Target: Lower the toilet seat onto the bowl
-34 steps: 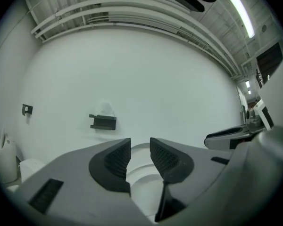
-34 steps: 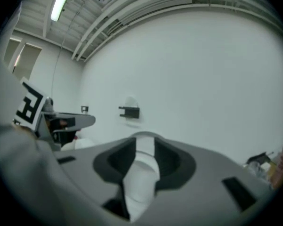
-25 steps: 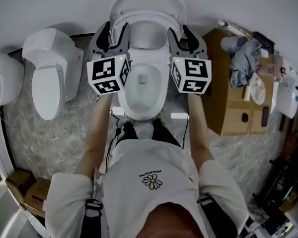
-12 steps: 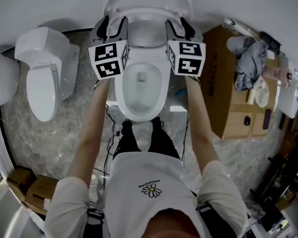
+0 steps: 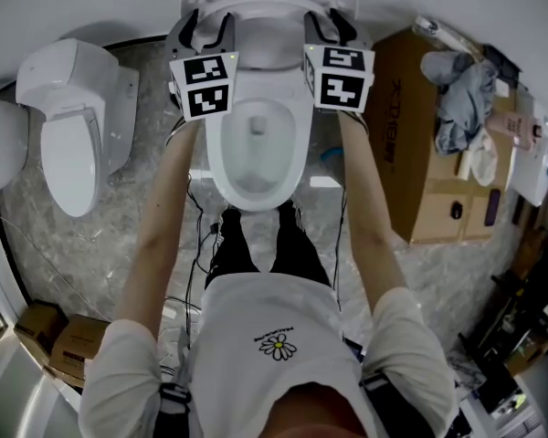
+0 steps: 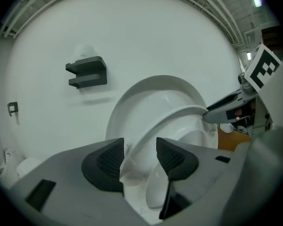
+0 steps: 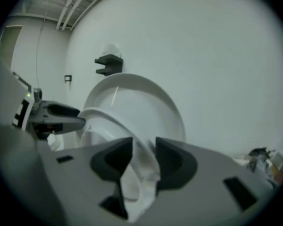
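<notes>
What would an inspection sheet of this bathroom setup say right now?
Surface: marbled floor; toilet bowl uncovered.
Job's things: toilet seat raised, lid upright behind it.
Clutter: cardboard box with cloth on top; second toilet at the person's left.
Grippers: left gripper open, seat rim between its jaws; right gripper jaws closing, seat rim between them.
Cables: black cables on the floor by the feet.
Surroundings: white wall, dark bracket on it.

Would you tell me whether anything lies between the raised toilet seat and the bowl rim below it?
Nothing visible does: the bowl rim is bare where it shows. The toilet seat stands raised, its edge between the jaws of the left gripper and the right gripper, whose jaws are closing.
</notes>
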`<state>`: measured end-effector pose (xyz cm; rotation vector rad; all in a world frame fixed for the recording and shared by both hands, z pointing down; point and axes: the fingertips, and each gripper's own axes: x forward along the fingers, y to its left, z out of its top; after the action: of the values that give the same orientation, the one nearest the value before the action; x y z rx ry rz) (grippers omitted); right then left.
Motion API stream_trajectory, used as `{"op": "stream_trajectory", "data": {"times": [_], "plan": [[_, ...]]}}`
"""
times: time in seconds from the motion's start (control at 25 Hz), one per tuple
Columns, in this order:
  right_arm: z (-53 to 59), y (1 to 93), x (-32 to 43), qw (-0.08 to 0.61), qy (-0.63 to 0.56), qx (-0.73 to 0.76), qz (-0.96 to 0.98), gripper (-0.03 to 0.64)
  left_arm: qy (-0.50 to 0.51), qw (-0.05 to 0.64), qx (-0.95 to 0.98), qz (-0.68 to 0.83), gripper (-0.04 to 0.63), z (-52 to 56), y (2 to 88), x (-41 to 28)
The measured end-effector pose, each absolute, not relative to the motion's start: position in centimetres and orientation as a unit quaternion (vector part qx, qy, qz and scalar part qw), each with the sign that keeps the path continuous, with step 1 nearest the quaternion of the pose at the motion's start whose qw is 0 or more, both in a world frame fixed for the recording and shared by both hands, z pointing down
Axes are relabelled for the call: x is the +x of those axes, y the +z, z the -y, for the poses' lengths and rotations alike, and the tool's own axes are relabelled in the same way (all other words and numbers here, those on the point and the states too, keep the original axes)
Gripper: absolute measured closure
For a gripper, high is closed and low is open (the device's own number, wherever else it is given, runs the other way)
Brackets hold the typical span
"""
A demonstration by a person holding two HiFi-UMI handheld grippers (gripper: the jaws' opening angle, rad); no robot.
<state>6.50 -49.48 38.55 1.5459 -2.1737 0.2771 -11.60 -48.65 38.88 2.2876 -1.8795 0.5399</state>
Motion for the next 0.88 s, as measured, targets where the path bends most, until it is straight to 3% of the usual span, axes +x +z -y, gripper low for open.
{"op": "stream_trajectory", "data": {"times": [0.36,0.48,0.88], "plan": [[49.8,38.6,6.8,0.247,0.064,0.581,0.773,0.492,0.184,0.069,0.760,0.620,0.377,49.9,38.9,-12.0],[49.9,38.7,6.9,0.244,0.054,0.589,0.769,0.499,0.188,0.062,0.766,0.612,0.422,49.9,39.0,-11.6],[49.7,38.8,7.3,0.237,0.069,0.581,0.775,0.502,0.177,0.080,0.770,0.608,0.449,49.7,39.0,-11.7]]}}
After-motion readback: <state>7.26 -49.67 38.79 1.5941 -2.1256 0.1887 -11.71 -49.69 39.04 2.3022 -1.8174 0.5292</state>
